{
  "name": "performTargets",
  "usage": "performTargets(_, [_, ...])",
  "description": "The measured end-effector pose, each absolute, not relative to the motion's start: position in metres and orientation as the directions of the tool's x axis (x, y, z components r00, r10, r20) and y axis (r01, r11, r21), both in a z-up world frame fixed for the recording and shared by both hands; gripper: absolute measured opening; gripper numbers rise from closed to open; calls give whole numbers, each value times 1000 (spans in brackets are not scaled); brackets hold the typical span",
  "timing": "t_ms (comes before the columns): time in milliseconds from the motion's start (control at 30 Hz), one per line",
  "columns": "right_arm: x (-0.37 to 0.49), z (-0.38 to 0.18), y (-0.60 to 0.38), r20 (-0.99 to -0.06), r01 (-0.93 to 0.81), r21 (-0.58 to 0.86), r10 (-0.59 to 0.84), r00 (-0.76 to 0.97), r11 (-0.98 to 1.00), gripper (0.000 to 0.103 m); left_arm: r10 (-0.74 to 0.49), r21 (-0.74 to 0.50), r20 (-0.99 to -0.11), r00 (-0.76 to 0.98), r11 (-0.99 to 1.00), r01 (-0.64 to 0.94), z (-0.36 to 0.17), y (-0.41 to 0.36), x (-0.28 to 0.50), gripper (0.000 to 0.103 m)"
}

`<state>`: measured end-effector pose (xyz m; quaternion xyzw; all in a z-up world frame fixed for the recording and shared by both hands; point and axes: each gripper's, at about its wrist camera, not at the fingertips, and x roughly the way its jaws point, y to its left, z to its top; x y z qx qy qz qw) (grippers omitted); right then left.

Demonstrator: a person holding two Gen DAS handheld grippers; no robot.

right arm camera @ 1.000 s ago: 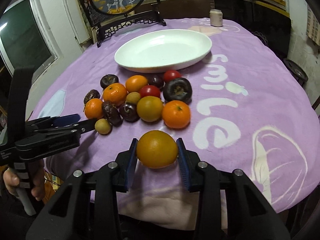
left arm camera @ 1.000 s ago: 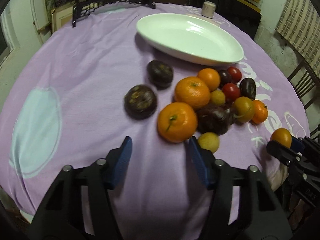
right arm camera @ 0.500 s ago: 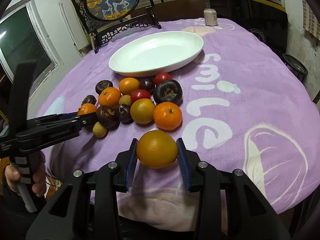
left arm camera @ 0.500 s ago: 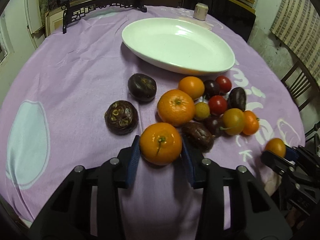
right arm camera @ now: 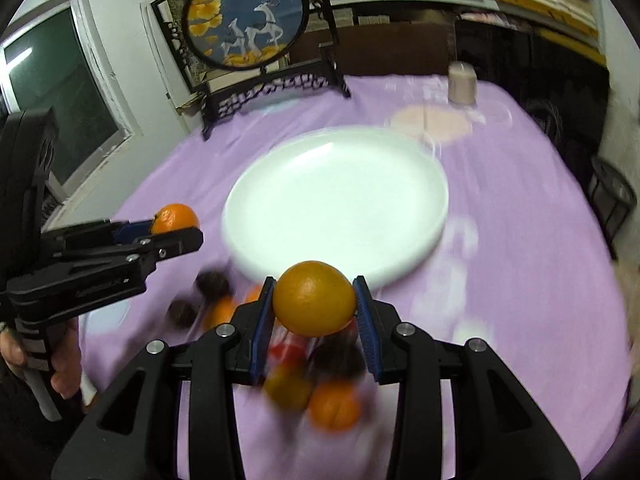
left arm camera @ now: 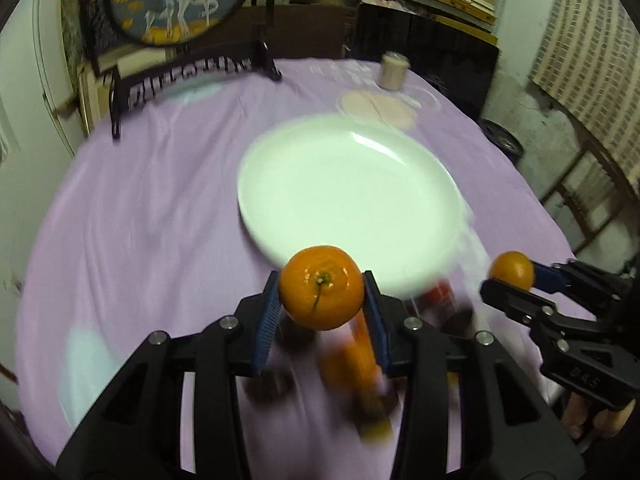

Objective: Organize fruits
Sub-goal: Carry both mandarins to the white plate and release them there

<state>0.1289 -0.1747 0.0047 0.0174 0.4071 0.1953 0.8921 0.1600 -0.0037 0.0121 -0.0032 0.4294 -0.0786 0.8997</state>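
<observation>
Both grippers rose toward the plate (left arm camera: 348,184); left gripper (left arm camera: 321,312) jaws held a tangerine (left arm camera: 321,287), right gripper (right arm camera: 315,320) jaws an orange (right arm camera: 314,298).

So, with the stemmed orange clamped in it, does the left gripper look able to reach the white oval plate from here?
Probably yes. The left gripper, shut on the stemmed orange, hangs by the near rim of the white oval plate, which looks bare. The right gripper sits off to the side.

A round deer painting (right arm camera: 247,15) in a black carved stand (right arm camera: 276,82) sits at the far left edge of the purple tablecloth (right arm camera: 520,216). A small pale jar (right arm camera: 462,82) stands near the far right edge. A window (right arm camera: 56,112) shows in the left wall.
</observation>
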Motion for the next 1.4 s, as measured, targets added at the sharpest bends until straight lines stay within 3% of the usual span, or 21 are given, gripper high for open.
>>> performTargets(233, [277, -32, -157, -822, -364, 144, 316, 473, 920, 39, -132, -128, -854, 503, 991, 42, -16, -4, 309, 41])
performTargets(600, [324, -51, -153, -845, -356, 119, 283, 454, 927, 40, -181, -182, -889, 420, 983, 40, -54, -16, 356, 41])
performTargets(633, [320, -47, -156, -846, -352, 113, 276, 456, 929, 48, -197, -197, -883, 426, 979, 46, -50, -15, 354, 50])
performTargets(667, [314, -42, -160, -843, -343, 99, 262, 470, 934, 54, -206, -204, -869, 450, 977, 54, -42, -13, 347, 70])
performTargets(733, [295, -27, -168, -826, -320, 63, 229, 515, 945, 59, -195, -195, -830, 522, 979, 57, -20, -6, 327, 80])
performTargets(800, [272, -14, -176, -811, -308, 62, 228, 539, 949, 62, -207, -196, -806, 555, 977, 80, -3, -2, 302, 81])
performTargets(933, [187, 3, -187, -748, -292, 83, 253, 614, 953, 91, -191, -161, -776, 601, 981, 104, 12, 3, 244, 86])
performTargets(1033, [133, 2, -184, -708, -279, 50, 232, 667, 959, 94, -201, -159, -740, 642, 980, 123, 10, 11, 181, 92])
performTargets(1400, [60, -7, -189, -725, -246, 24, 186, 664, 969, 98, -99, -97, -752, 652, 995, 39, -29, 42, 77, 93])
